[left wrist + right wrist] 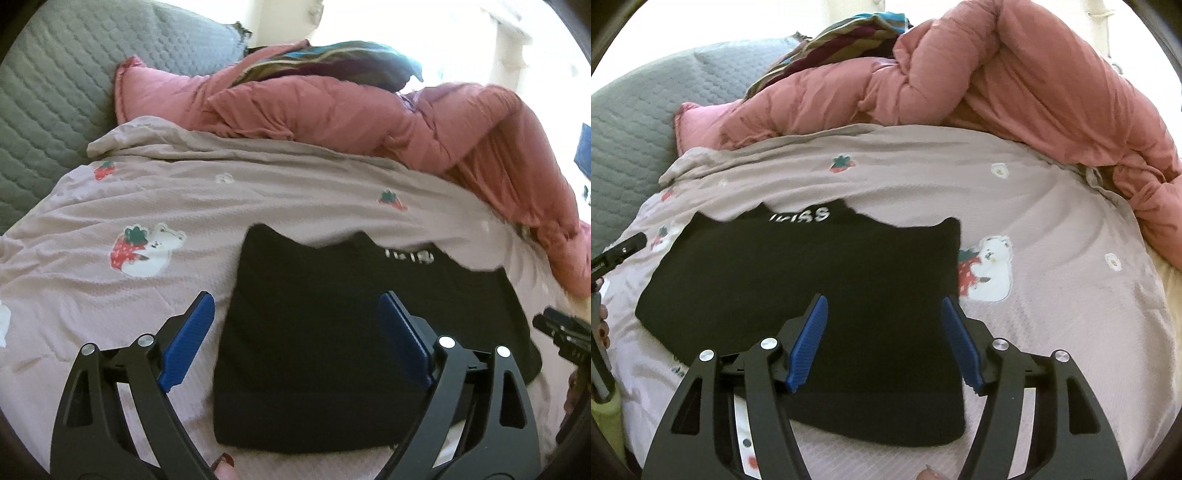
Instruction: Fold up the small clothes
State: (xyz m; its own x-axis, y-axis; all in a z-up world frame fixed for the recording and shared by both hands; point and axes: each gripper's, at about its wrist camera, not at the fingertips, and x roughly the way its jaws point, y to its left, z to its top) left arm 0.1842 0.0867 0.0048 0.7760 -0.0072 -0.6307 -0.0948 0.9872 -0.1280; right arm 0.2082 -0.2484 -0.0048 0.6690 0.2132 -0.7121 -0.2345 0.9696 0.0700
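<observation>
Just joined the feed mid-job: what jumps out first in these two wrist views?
A black garment, already folded once, lies flat on the pale strawberry-print bedspread in front of both grippers. The left gripper and right gripper hover over it, open and empty. Behind it a pink quilt lies heaped.

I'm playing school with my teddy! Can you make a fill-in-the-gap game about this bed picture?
1. The folded top lying on the bed is ____ in colour.
2. The sheet is printed with bears and ____.
3. Both the left gripper and the right gripper have their jaws ____, with nothing held.
4. The puffy quilt behind the sheet is ____.

Missing words: black; strawberries; open; pink
</observation>
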